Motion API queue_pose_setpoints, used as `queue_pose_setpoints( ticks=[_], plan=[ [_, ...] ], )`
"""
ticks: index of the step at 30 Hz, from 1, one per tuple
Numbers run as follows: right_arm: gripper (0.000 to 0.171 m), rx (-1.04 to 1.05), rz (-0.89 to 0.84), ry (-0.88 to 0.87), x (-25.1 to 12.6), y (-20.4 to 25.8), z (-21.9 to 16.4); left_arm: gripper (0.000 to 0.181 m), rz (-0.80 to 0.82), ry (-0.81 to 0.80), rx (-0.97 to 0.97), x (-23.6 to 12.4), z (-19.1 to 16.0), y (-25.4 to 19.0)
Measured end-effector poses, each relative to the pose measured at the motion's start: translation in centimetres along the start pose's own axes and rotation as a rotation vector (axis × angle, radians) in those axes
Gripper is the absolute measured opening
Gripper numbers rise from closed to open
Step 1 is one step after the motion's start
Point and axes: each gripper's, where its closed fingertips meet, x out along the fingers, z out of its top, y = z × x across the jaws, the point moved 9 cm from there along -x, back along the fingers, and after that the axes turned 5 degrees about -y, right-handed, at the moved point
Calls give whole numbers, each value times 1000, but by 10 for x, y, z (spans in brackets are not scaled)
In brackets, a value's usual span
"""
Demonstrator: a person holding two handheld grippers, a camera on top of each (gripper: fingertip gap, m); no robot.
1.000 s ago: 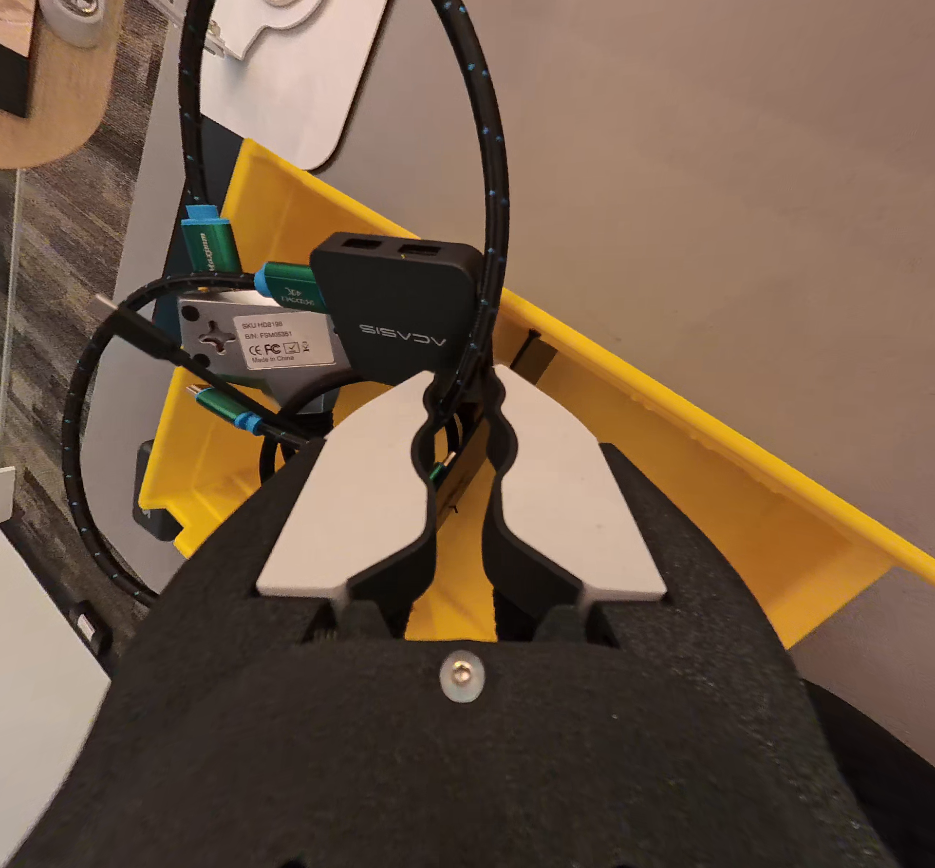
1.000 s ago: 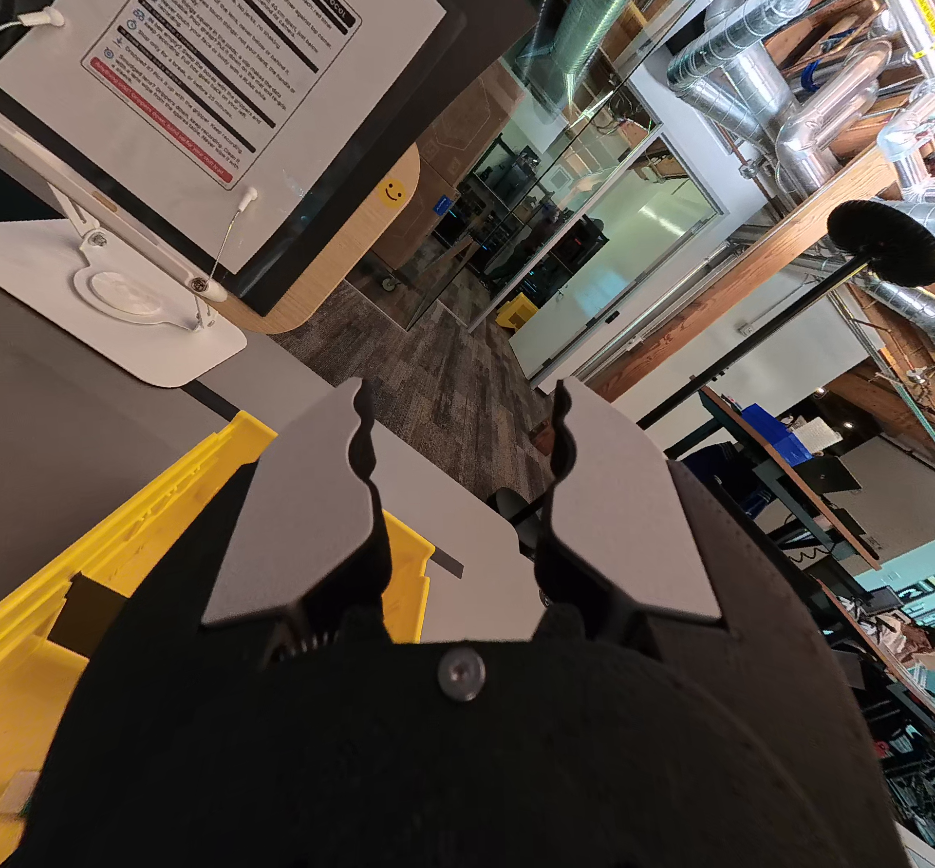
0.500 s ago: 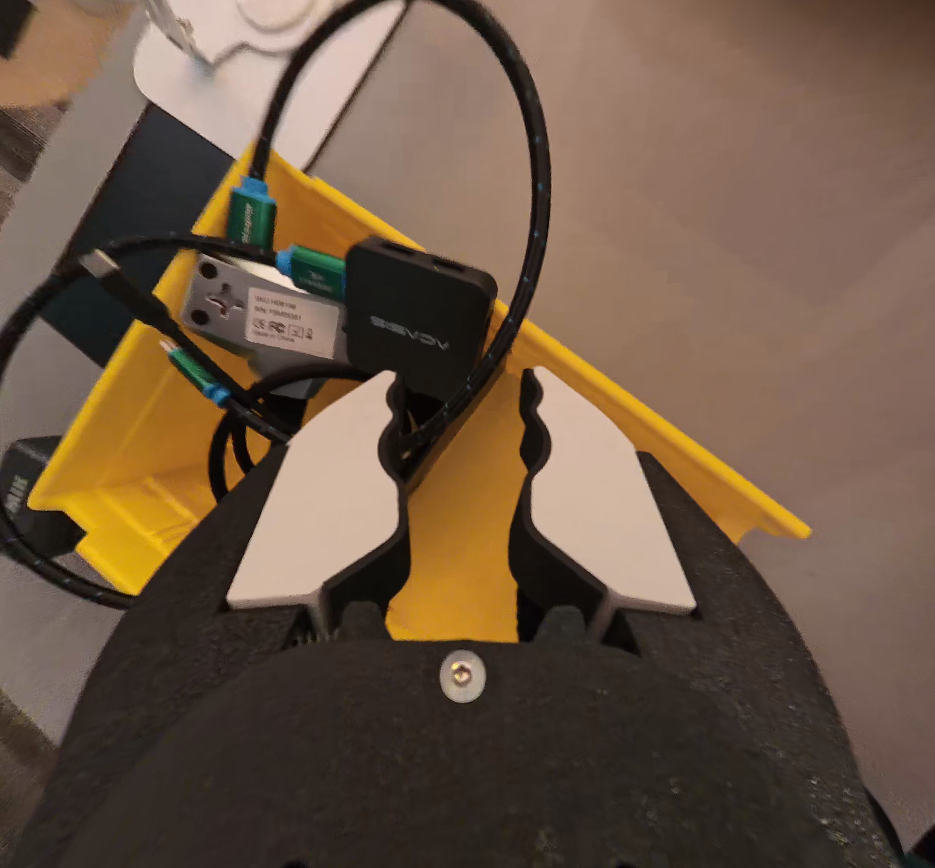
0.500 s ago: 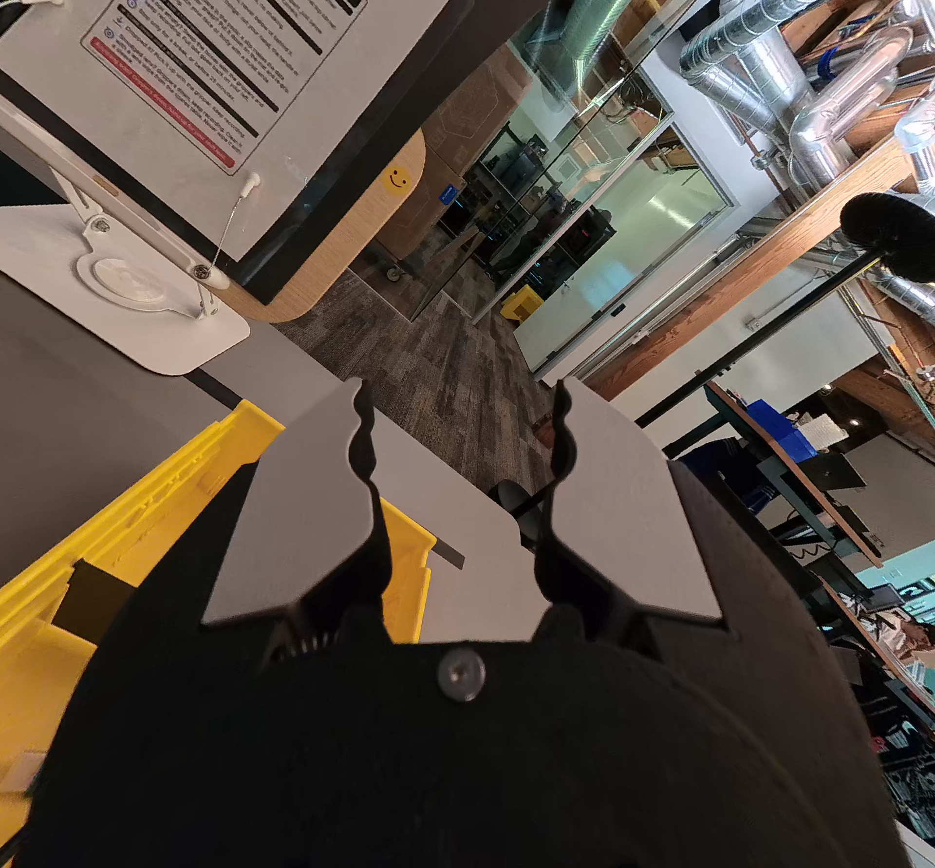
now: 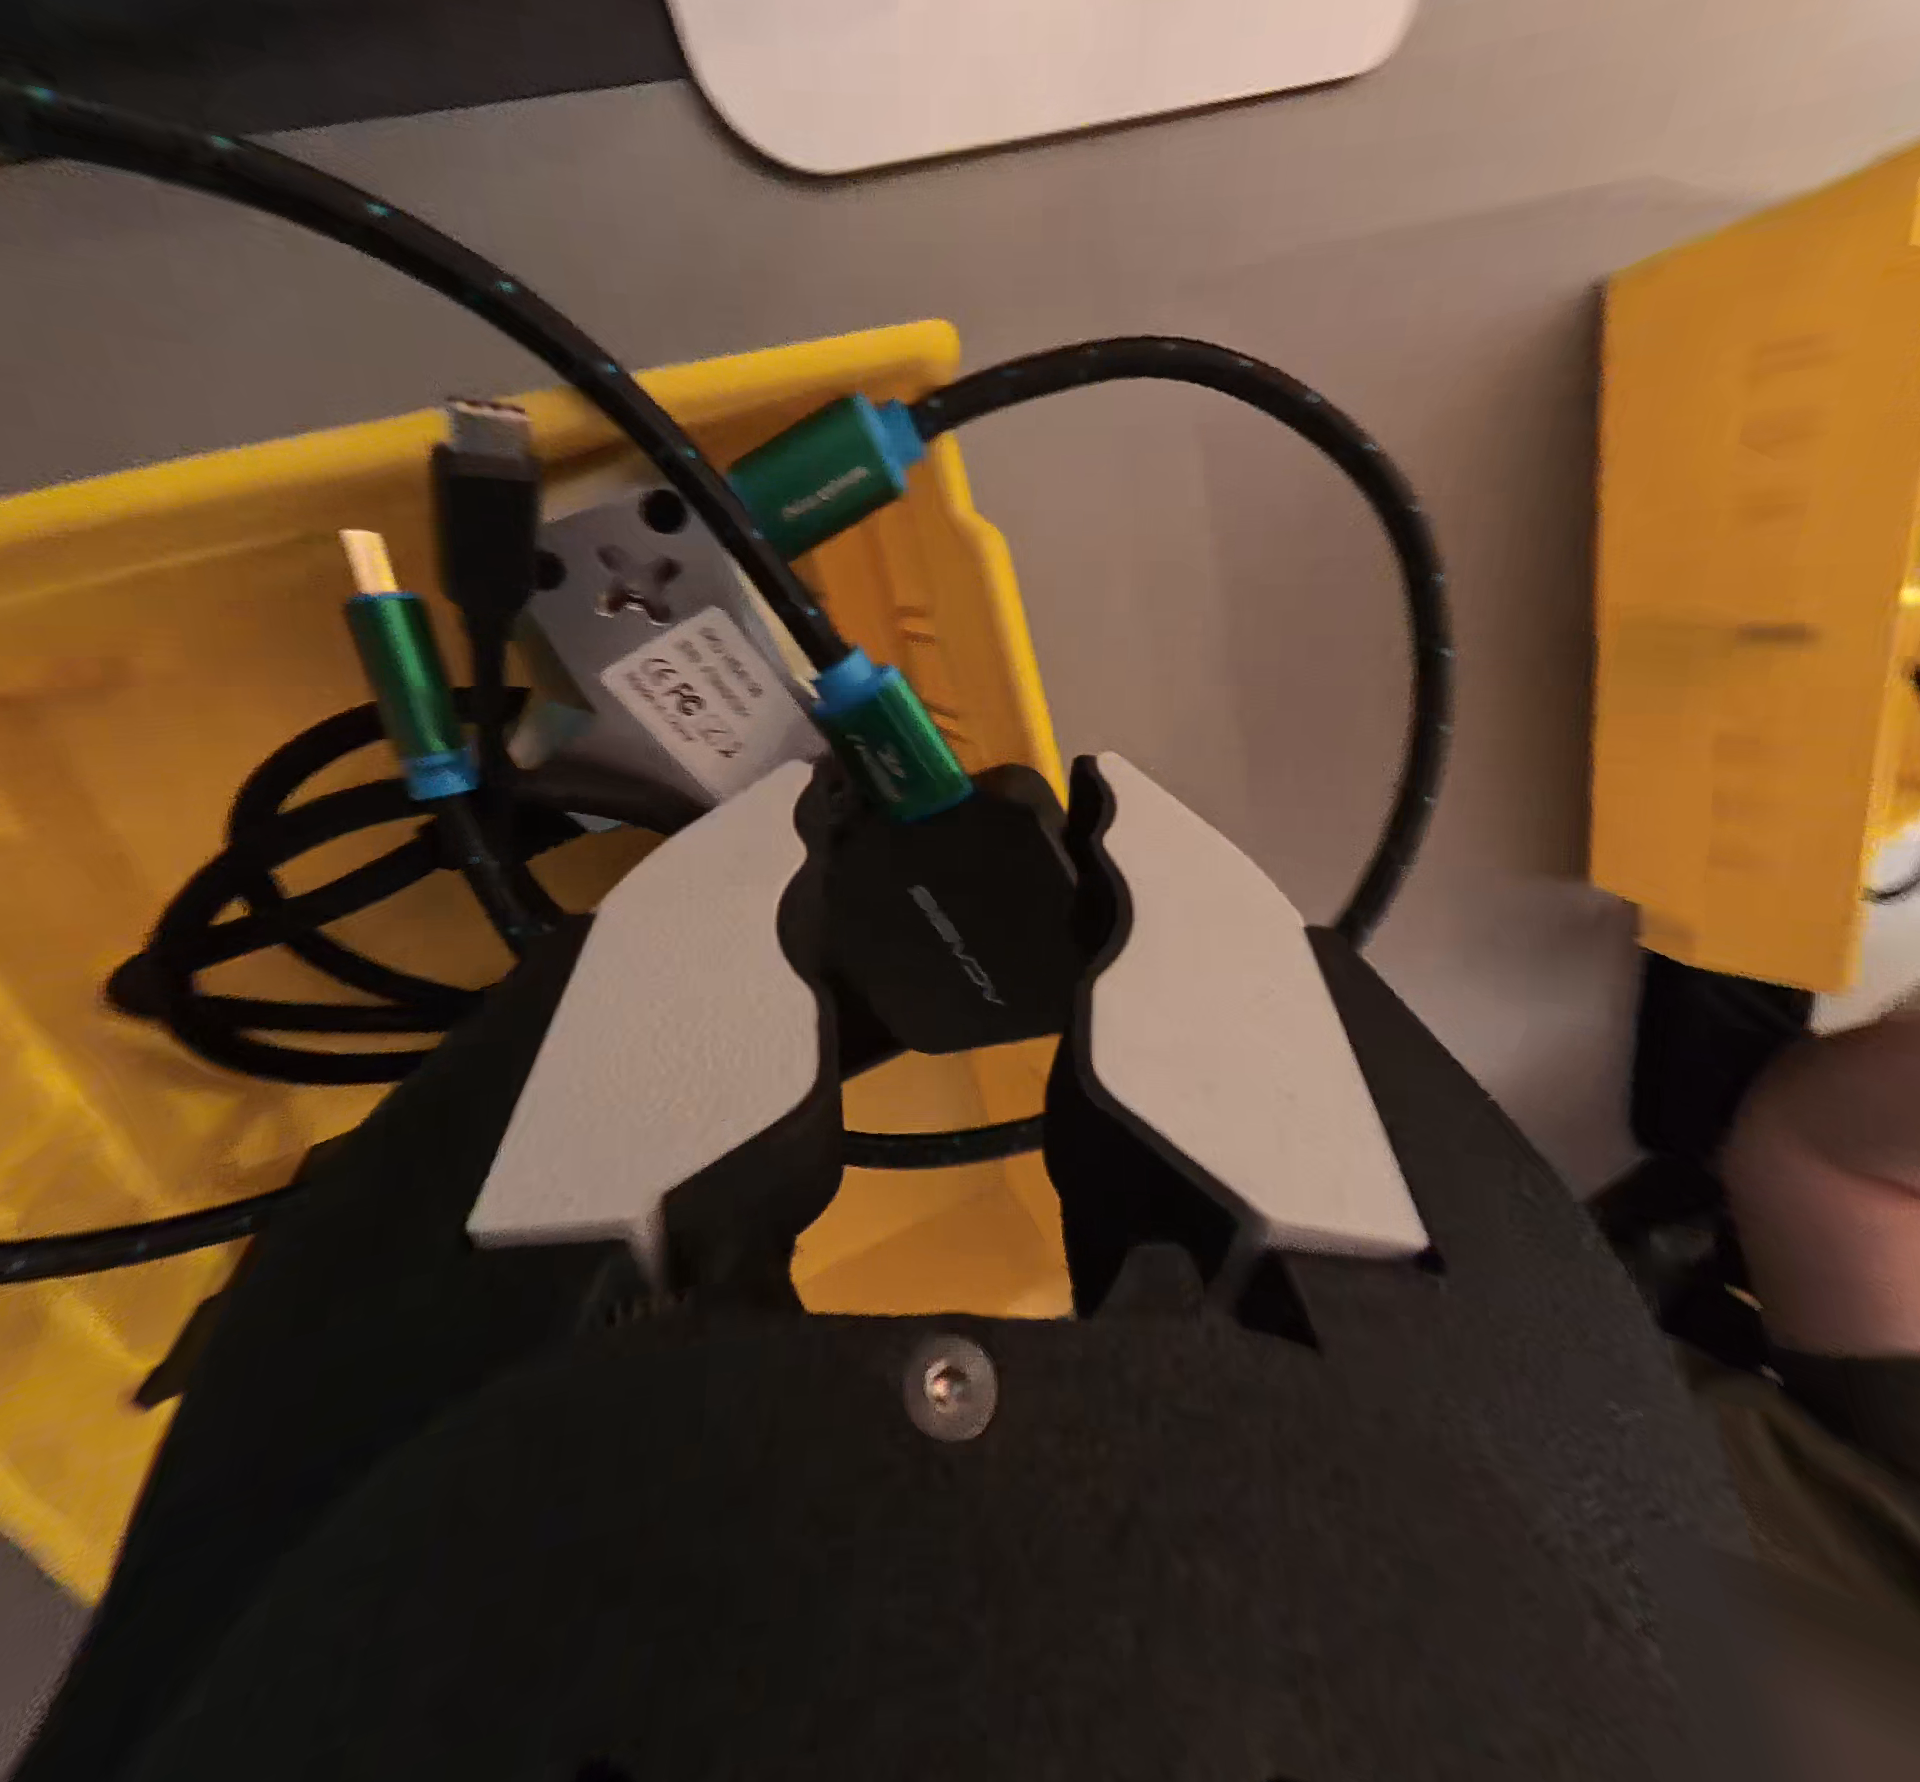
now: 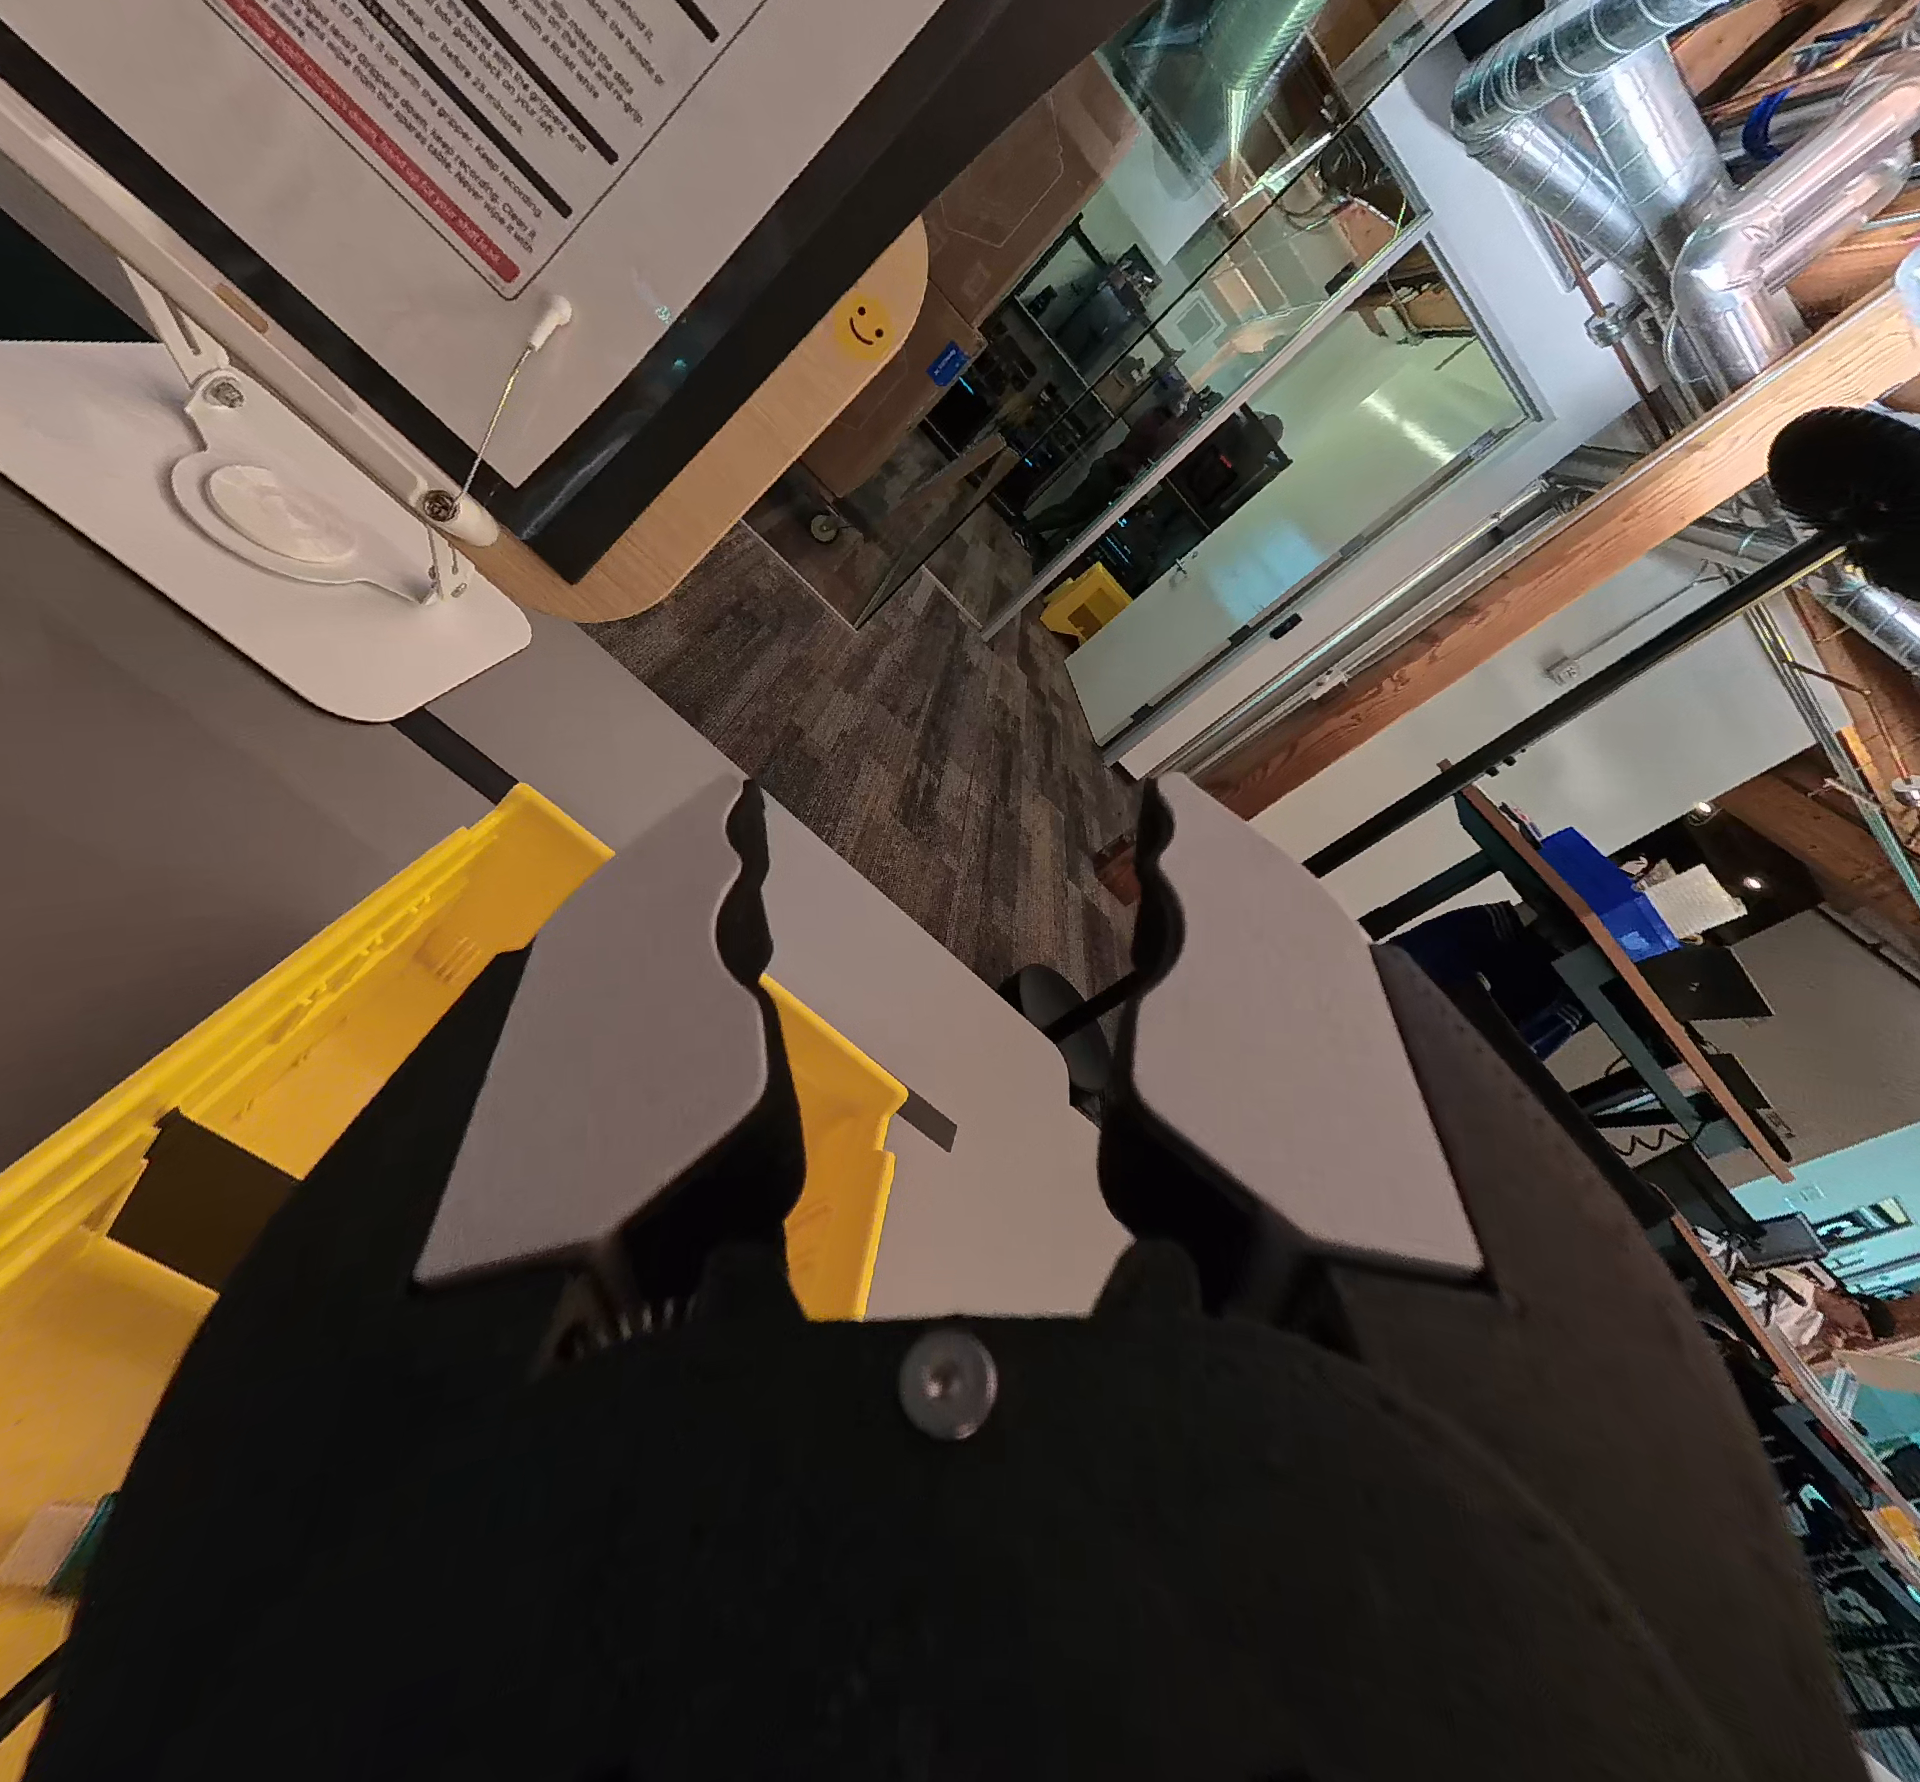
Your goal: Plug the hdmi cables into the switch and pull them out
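In the left wrist view, my left gripper [image 5: 940, 859] holds a small black switch [image 5: 935, 943] between its fingers, over a yellow bin [image 5: 208, 589]. A green HDMI plug [image 5: 894, 745] on a black braided cable sits in the switch's far end. A second green plug [image 5: 821, 485] lies against a grey labelled box [image 5: 665, 662]. A third green plug [image 5: 400, 683] and a black plug [image 5: 483, 506] hang loose, tips up. My right gripper [image 6: 951, 859] is open and empty above the yellow bin's [image 6: 312, 984] corner, pointing out past the table's edge.
Coiled black cable [image 5: 312, 953] lies in the bin. A second yellow bin [image 5: 1766, 589] stands to the right, with a person's hand [image 5: 1829, 1171] below it. A monitor [image 6: 520, 70] on a white base [image 6: 260, 537] stands at the back of the grey table [image 6: 156, 849]. The tips of one gripper are about 45 cm away from the tips of the other.
My left gripper let go of the braided cable, opened, swung round and closed on the black switch. The right gripper has barely moved.
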Motion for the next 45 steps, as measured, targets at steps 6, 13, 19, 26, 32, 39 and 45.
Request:
queue_pose_setpoints(
  ticks=[6,13,19,26,32,39,45],
  plan=[
    [69,12,2,-4,-1,-3,-1,44,133,81,55,19,5,2],
    [68,10,8,0,-2,-5,-2,26,131,69,80,17,8,-2],
    [68,11,12,-2,-1,-5,-2,25,132,9,166,-11,3,-19],
    [67,0,20,-5,-1,-1,0,23,119,-168,168,-53,-7,-17],
    [68,-15,26,-7,-1,3,3,6,94,-289,122,-67,-22,-7],
    [68,-25,30,-1,1,6,3,44,-29,-115,-41,-40,-25,-4],
    [68,-47,48,16,5,13,2,52,77,30,-57,-15,-9,-26]
  ],
)
